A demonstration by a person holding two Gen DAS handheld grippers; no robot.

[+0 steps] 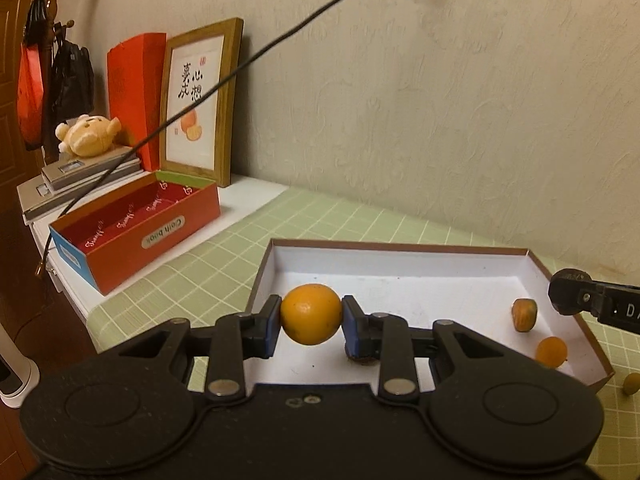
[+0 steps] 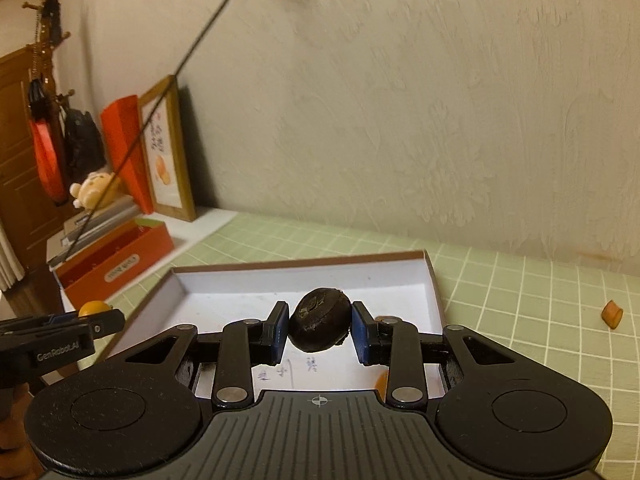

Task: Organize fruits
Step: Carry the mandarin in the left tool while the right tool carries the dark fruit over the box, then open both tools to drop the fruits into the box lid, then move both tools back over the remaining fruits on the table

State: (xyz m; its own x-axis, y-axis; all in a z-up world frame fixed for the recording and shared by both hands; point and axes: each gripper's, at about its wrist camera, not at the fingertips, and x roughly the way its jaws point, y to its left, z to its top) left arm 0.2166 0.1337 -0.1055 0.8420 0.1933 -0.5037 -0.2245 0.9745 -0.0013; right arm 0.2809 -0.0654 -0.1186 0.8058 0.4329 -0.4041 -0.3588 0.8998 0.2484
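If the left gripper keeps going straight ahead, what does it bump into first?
Probably the far wall of the white box, then the room wall behind. The left gripper holds an orange above the box, so it might pass over; depth is unclear.

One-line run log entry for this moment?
left gripper: shut on orange | right gripper: shut on dark fruit | both above white tray
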